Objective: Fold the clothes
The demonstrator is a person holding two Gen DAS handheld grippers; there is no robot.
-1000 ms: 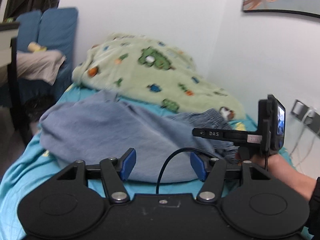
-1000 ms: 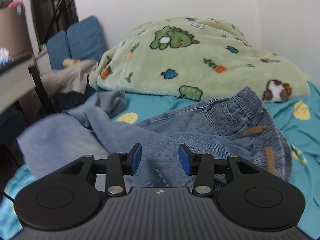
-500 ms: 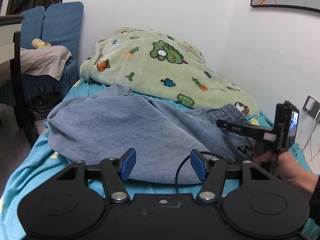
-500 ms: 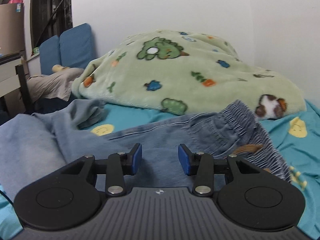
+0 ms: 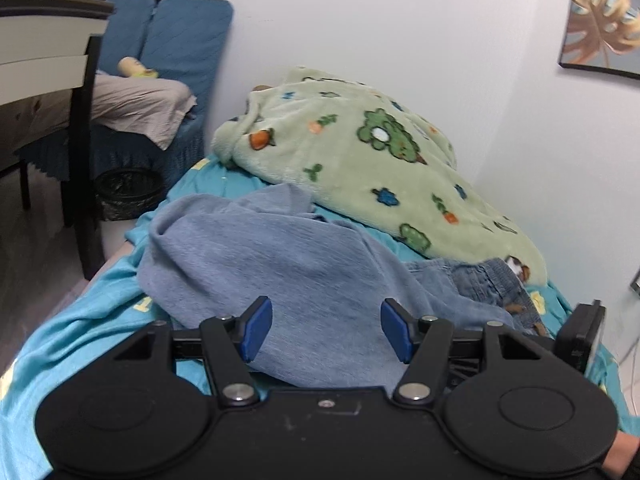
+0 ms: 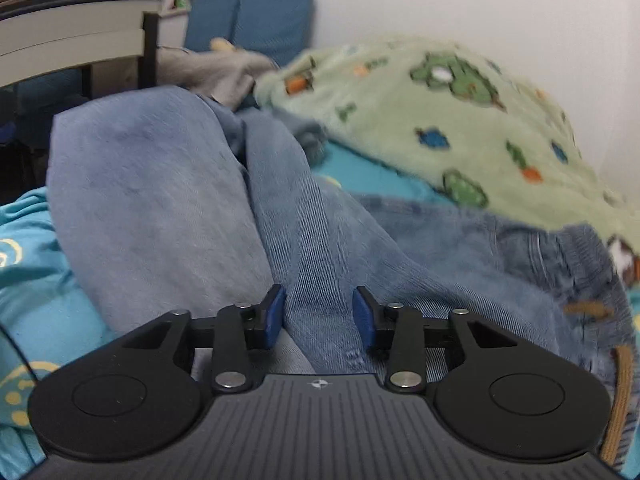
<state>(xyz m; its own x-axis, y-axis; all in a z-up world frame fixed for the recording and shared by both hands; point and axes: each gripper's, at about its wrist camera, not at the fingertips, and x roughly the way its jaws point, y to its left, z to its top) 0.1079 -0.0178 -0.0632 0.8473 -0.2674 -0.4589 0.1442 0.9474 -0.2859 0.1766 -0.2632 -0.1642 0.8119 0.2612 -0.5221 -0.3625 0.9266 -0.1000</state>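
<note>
Right gripper (image 6: 319, 314) has dropped closer, jaws narrowing around a denim ridge of the jeans (image 6: 328, 236) but not pinching yet; left gripper (image 5: 326, 330) hovering spread wide above them. Jeans lying crumpled on the bed (image 5: 72, 320); fold probably starting.

The right wrist view is blurred: the blanket (image 6: 440, 120) print is smeared. The jeans (image 6: 460, 248) waistband runs off the right edge. In the left wrist view the blanket covers the jeans' far end, and the picture (image 5: 604, 28) is cropped.
</note>
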